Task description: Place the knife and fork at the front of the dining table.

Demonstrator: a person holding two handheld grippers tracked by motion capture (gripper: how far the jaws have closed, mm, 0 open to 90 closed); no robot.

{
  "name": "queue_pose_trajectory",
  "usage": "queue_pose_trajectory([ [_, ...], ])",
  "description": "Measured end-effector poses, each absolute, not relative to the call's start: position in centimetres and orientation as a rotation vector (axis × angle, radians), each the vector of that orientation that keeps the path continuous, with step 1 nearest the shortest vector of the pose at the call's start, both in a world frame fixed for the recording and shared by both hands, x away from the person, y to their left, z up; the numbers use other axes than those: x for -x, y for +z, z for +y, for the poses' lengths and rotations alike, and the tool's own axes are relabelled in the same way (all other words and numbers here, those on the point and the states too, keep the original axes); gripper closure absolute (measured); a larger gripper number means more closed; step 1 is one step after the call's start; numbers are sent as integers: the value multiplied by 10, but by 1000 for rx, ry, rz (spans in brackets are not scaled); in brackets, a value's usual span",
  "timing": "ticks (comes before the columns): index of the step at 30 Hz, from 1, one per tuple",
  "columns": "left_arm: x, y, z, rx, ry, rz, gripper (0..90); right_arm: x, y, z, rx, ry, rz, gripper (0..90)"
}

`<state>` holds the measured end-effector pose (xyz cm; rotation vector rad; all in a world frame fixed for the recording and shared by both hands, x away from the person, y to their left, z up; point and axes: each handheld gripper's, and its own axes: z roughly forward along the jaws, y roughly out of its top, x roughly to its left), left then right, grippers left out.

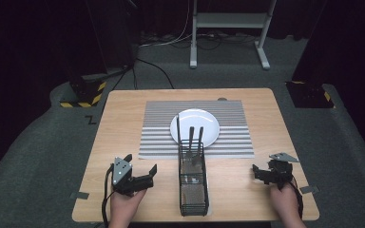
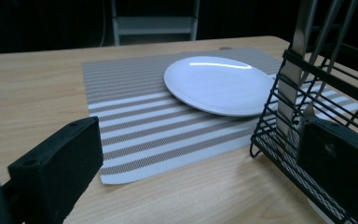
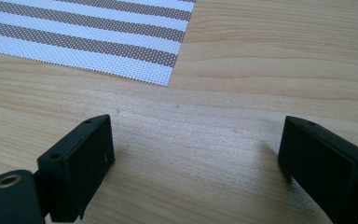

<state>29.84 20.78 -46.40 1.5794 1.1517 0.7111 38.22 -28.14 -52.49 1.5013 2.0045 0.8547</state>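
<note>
A black wire caddy (image 1: 193,183) stands on the wooden table (image 1: 123,123) near its front edge, with two metal utensils (image 1: 196,137) upright in its far end. Behind it a white plate (image 1: 195,127) lies on a striped placemat (image 1: 157,128). My left gripper (image 1: 141,164) is open, left of the caddy, with nothing between its jaws. In the left gripper view the left gripper (image 2: 200,158) faces the plate (image 2: 219,84), placemat (image 2: 135,116) and caddy (image 2: 307,107). My right gripper (image 1: 260,174) is open over bare wood, right of the caddy. The right gripper (image 3: 200,158) sits below the placemat's corner (image 3: 98,37).
Small grey tape patches (image 1: 79,195) (image 1: 309,189) mark the table's front corners. On the grey floor behind stand a white metal frame (image 1: 228,21) and two dark bases with yellow-black stripes (image 1: 83,92) (image 1: 309,95). Cables (image 1: 157,69) run across the floor.
</note>
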Motion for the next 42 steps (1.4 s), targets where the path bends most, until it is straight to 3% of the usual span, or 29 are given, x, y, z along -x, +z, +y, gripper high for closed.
queue_pose_trajectory([
  [42,-327,-433,163,-1515,721,1015,17,-383,-525,-281,-1498,852,2007,97],
])
